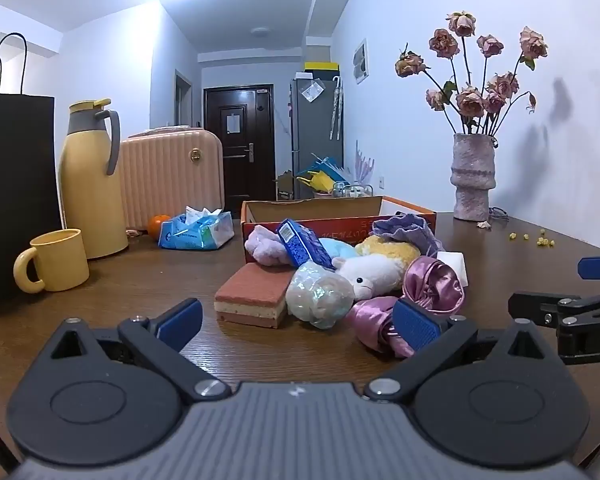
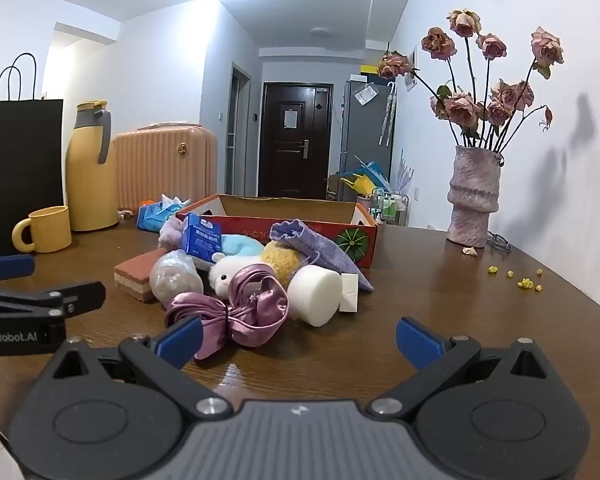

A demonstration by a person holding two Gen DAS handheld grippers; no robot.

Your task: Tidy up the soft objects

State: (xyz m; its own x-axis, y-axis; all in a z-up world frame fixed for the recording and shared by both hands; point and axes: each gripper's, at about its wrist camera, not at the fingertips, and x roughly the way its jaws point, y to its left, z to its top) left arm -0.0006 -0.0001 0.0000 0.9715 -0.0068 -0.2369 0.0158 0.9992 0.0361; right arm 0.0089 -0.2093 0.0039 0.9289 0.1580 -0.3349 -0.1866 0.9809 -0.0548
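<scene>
We can't read the print on the blue carton (image 2: 201, 239), it's too small. The plush toy (image 1: 370, 276) is half buried under the pile. In the left wrist view the other gripper (image 1: 568, 292) is cut off by the right edge, and the black bag (image 1: 16, 200) runs off the left.
</scene>
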